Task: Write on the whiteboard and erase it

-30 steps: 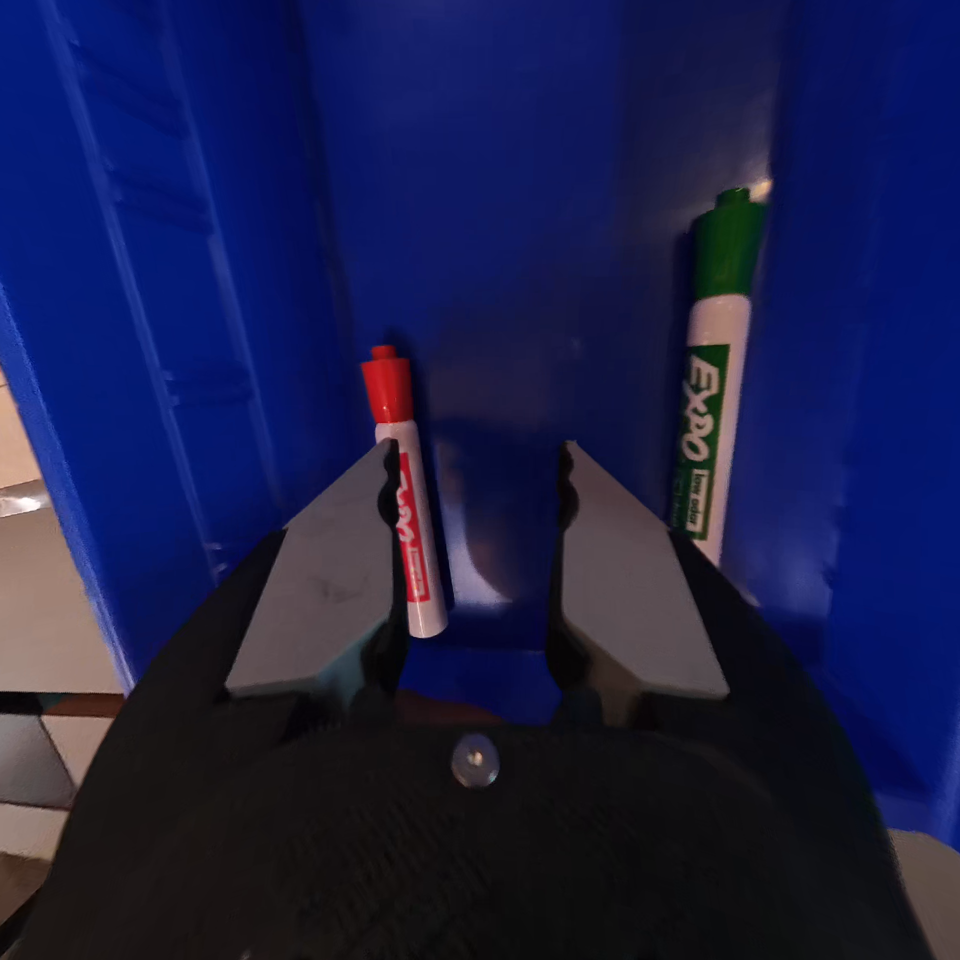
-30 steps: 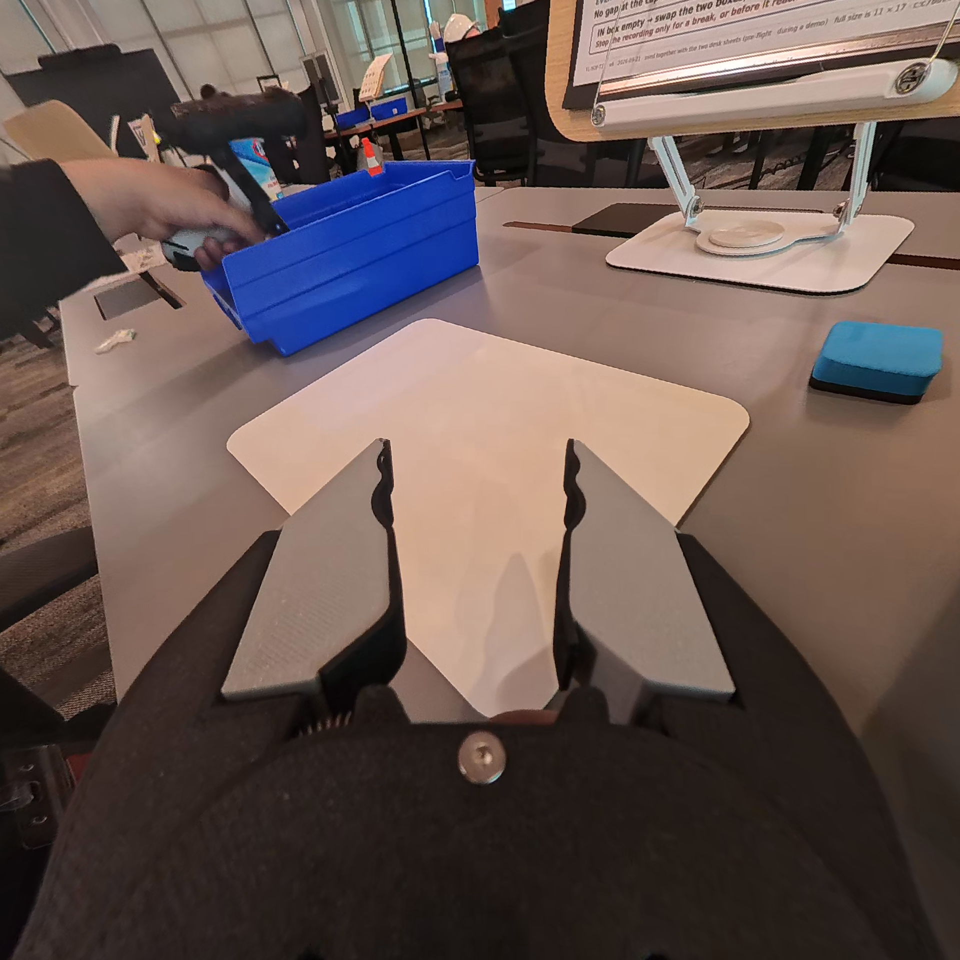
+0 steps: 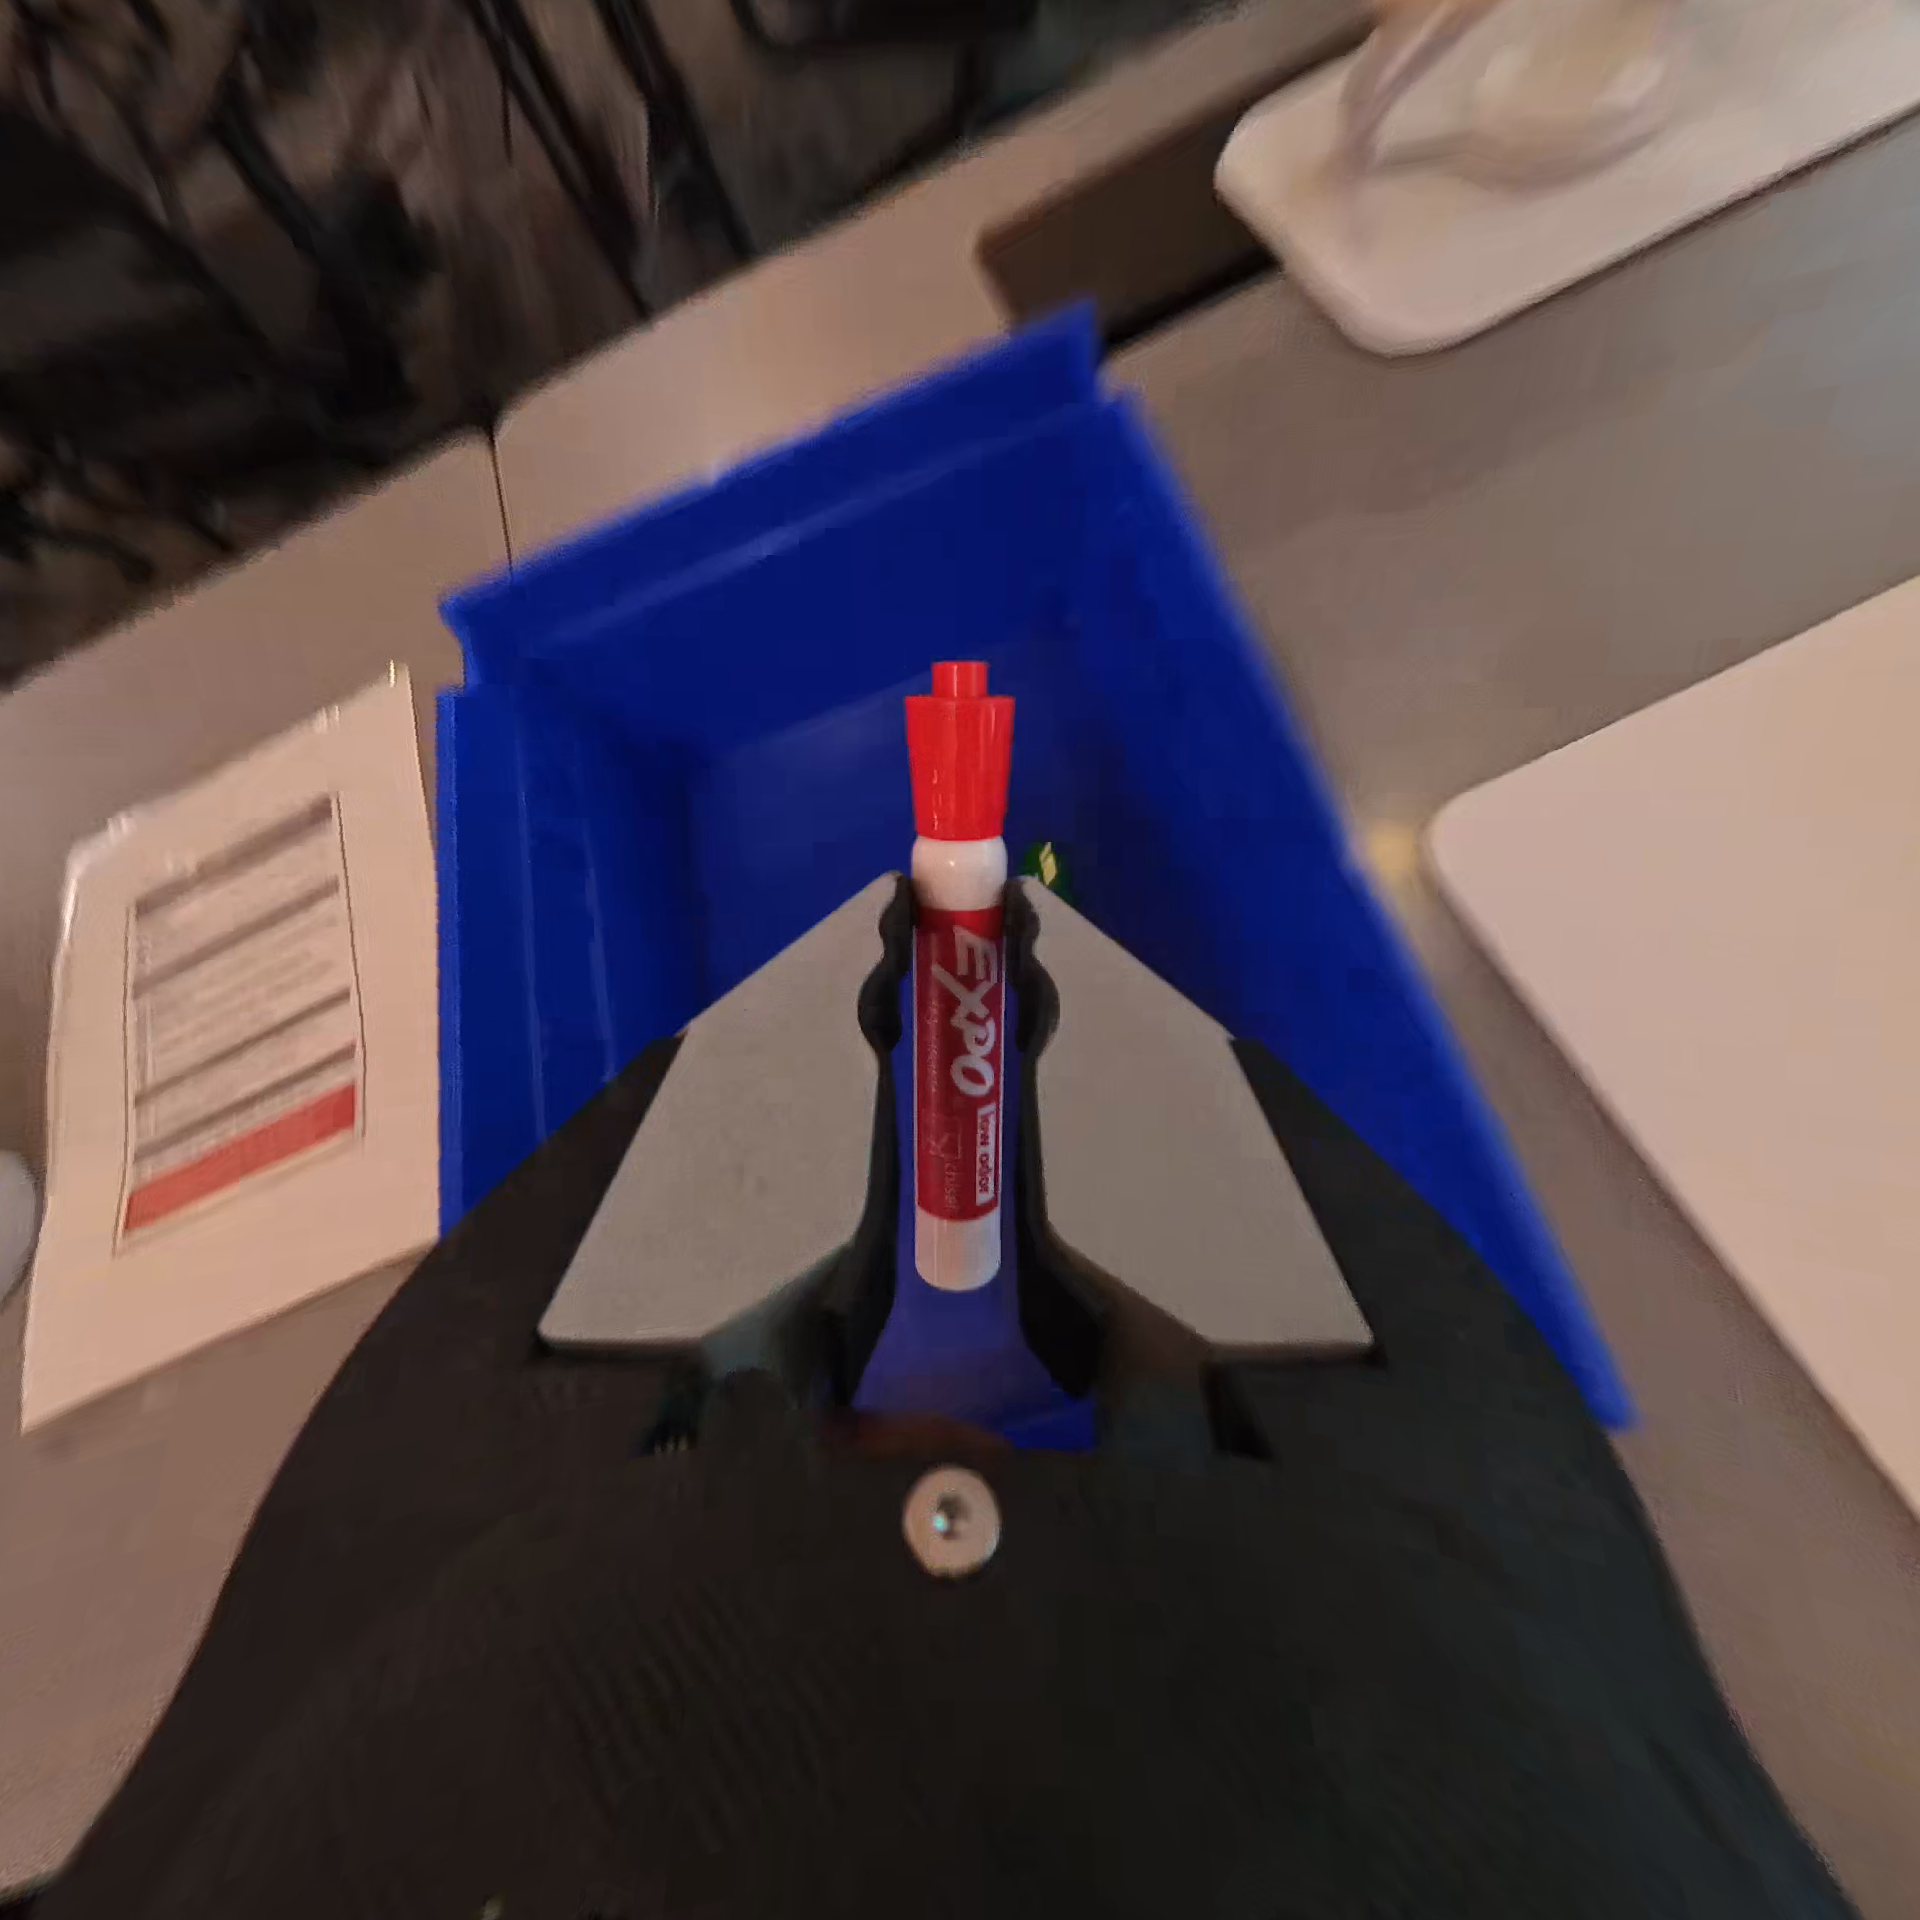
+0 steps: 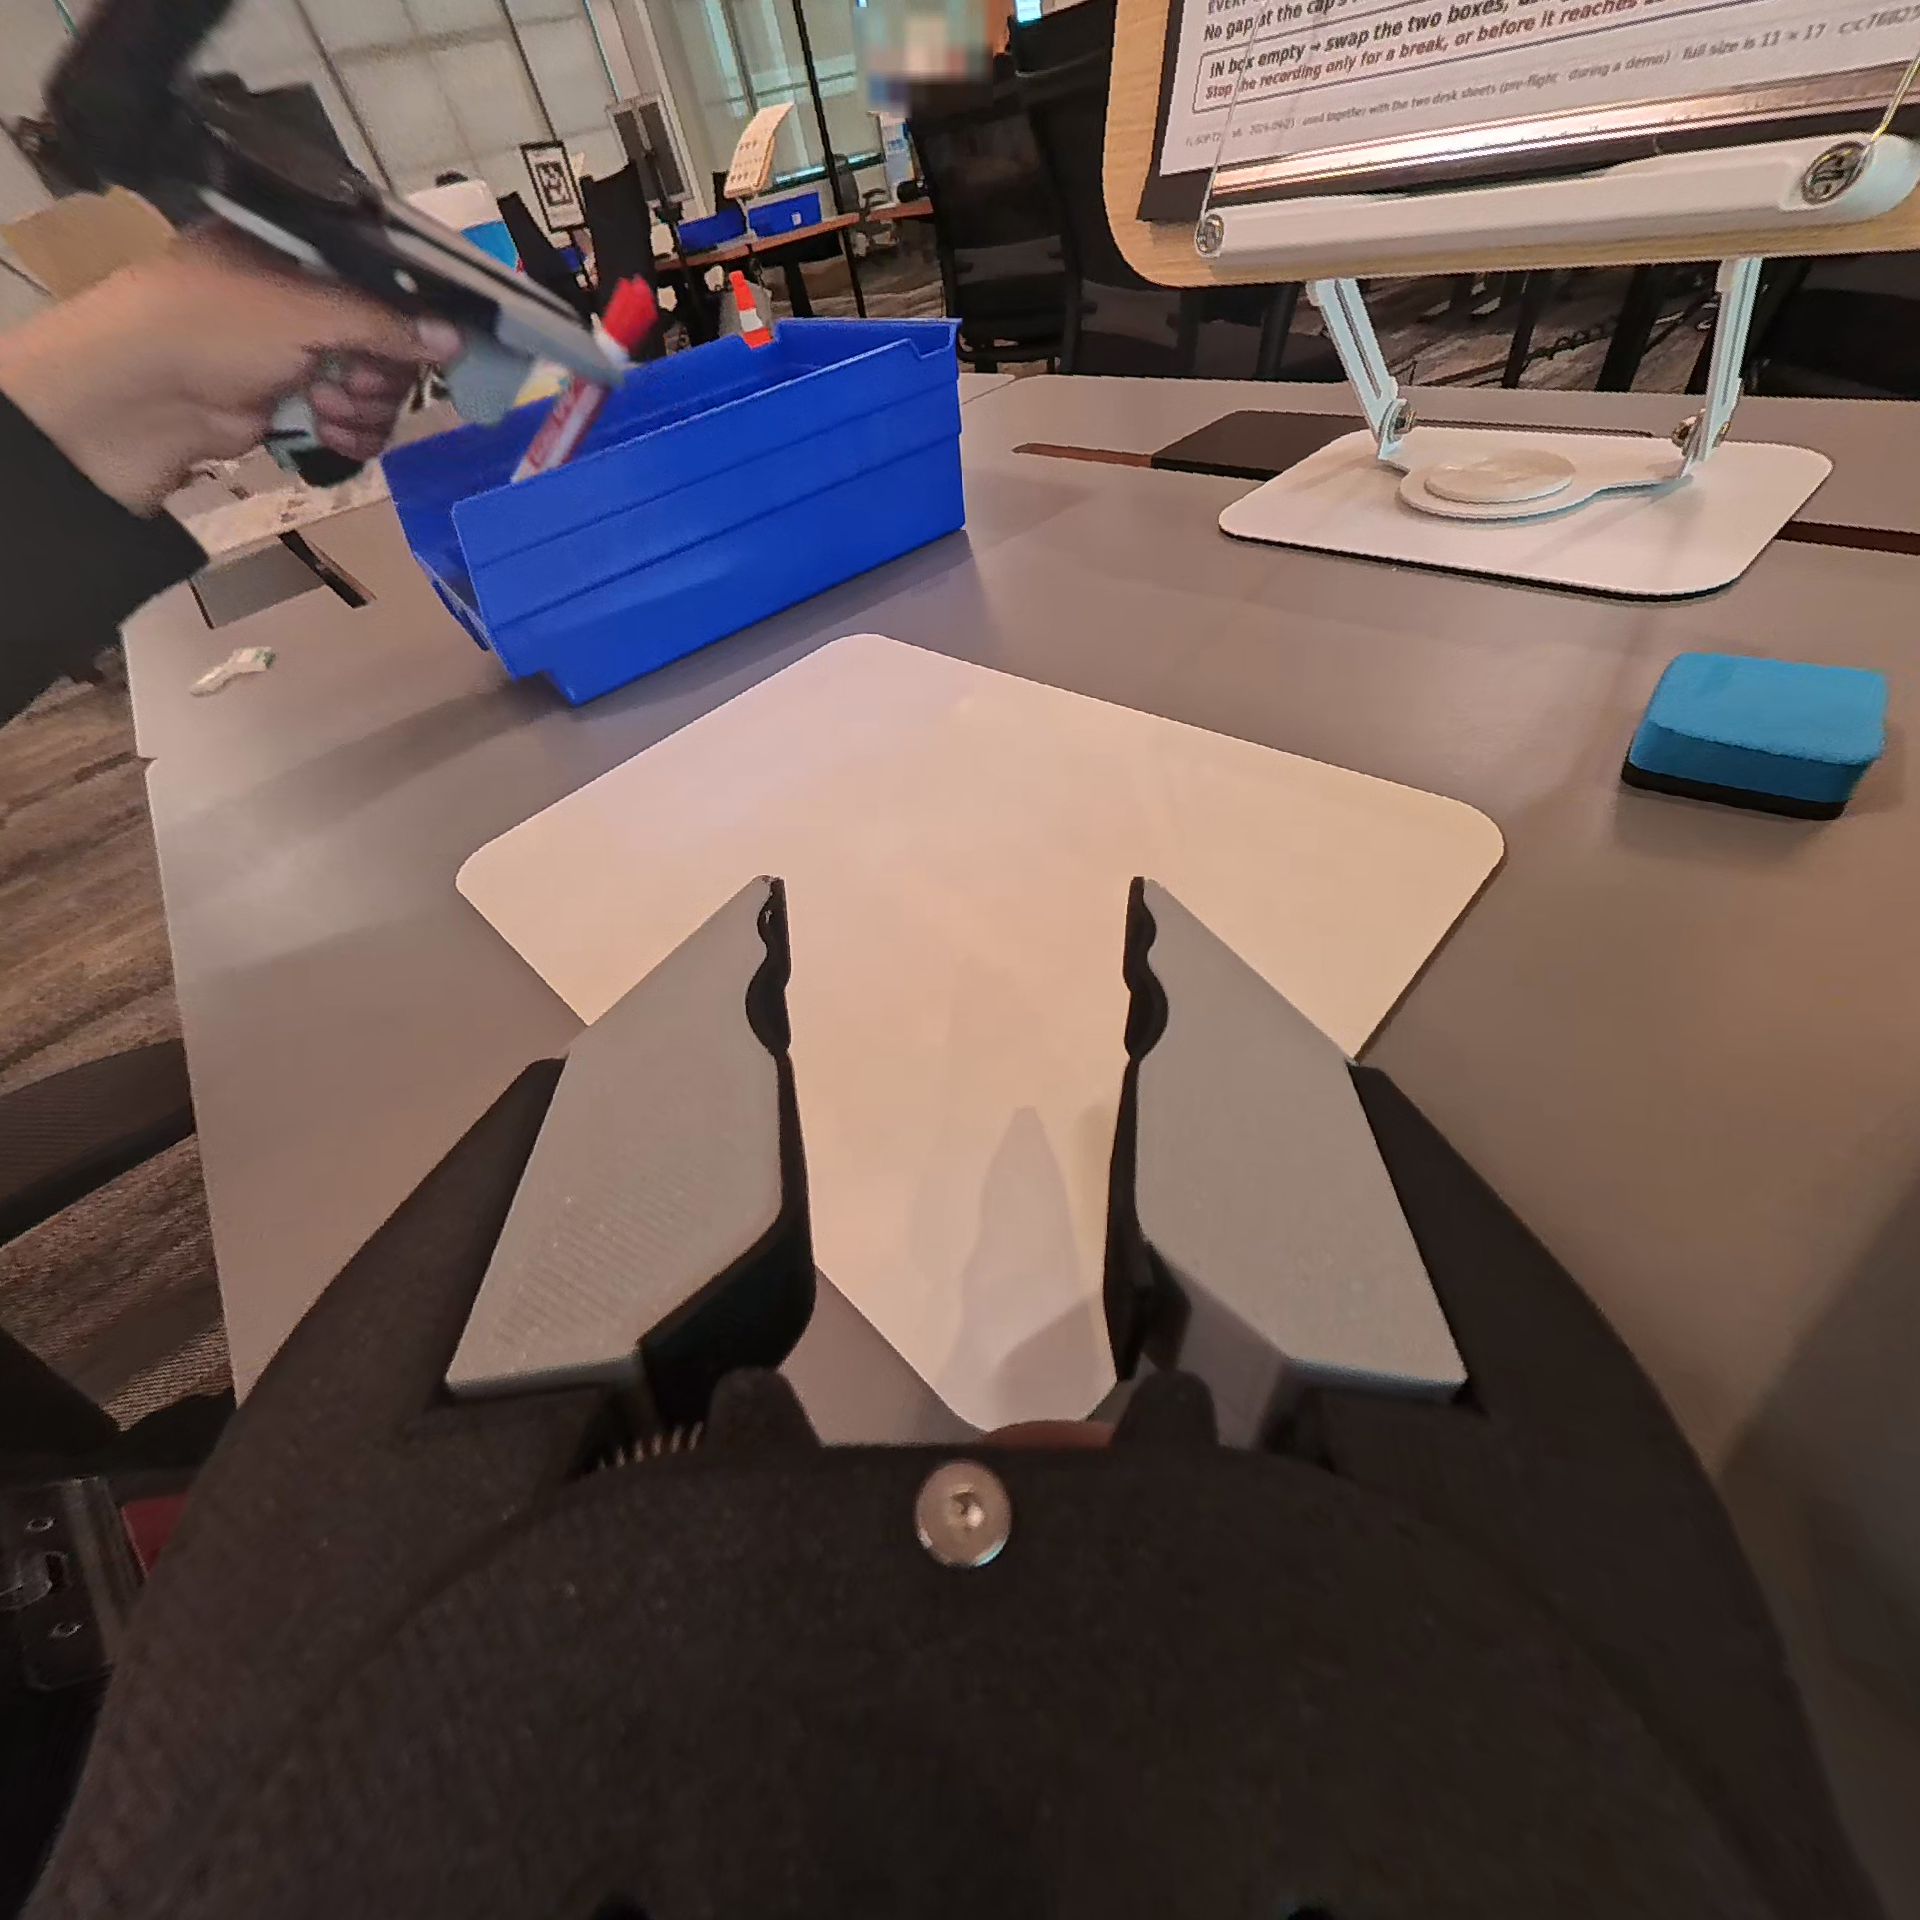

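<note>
I see a glossy plastic marker [image 3: 957, 1039] with a shiny red cap, above a smooth blue plastic bin [image 4: 727, 488]. The whiteboard [image 4: 987, 831] at mid-frame looks smooth and faintly glossy, the grey bench [image 4: 1558, 1091] matt. At right, the eraser [image 4: 1761, 732] looks like soft foam.

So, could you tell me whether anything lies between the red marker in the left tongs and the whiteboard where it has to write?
Nothing visible does. The left tongs hold the capped red marker above the blue plastic bin, and the grey table between bin and flat white whiteboard is bare.
</note>
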`<state>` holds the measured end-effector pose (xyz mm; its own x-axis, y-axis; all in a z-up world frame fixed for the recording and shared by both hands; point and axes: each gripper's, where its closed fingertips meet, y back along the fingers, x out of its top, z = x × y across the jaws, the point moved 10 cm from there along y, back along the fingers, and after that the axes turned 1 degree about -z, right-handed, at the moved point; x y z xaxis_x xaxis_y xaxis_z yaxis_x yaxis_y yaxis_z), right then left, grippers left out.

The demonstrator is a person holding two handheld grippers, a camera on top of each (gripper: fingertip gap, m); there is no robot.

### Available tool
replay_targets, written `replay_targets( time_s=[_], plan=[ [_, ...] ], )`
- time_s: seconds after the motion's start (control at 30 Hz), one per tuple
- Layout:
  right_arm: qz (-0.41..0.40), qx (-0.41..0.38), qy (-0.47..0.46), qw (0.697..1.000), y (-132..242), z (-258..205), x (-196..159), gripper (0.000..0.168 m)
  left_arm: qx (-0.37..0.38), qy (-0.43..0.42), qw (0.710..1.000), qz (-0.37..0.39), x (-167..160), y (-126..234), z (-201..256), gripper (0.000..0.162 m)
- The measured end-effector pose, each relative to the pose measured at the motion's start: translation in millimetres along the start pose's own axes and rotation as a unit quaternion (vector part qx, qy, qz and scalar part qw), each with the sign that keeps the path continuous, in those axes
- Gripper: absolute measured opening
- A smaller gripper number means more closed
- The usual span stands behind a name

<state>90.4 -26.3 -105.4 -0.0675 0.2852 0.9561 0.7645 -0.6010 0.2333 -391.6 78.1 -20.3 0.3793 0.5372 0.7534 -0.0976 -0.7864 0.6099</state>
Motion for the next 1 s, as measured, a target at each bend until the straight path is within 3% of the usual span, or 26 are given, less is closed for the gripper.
replay_targets(
  time_s=[0.13,0.23,0.47,0.6,0.73,0.8,0.87,1.0],
  plan=[
    [0.002,0.017,0.019,1.0,0.7,-5.1,-0.2,0.067,-0.067,-0.027,0.979,0.192,27.8,57.6,49.7,0.016],
    [0.009,0.025,0.045,0.999,1.6,-12.1,-0.4,0.066,-0.176,-0.038,0.945,0.274,35.7,83.1,103.1,0.016],
    [0.032,0.066,0.057,0.996,1.3,-21.7,1.8,0.066,-0.485,0.029,0.821,0.298,29.9,55.0,235.6,0.016],
    [0.066,0.104,0.075,0.99,7.1,-31.5,5.8,0.065,-0.569,0.109,0.751,0.317,26.5,30.8,276.1,0.016],
    [0.054,0.088,0.095,0.99,3.3,-31.8,4.0,0.062,-0.63,0.171,0.685,0.323,25.8,26.3,290.4,0.015],
    [0.064,0.094,0.102,0.988,2.6,-36.6,6.1,0.059,-0.637,0.176,0.67,0.338,24.9,27.8,291.6,0.015],
    [0.072,0.1,0.1,0.987,0.4,-40.5,6.5,0.051,-0.631,0.174,0.681,0.329,21.3,23.2,295.1,0.015],
    [0.051,0.124,0.096,0.986,-8.6,-47.7,4.8,0.054,-0.633,0.17,0.685,0.317,16.9,20.2,302.5,0.015]
  ],
)
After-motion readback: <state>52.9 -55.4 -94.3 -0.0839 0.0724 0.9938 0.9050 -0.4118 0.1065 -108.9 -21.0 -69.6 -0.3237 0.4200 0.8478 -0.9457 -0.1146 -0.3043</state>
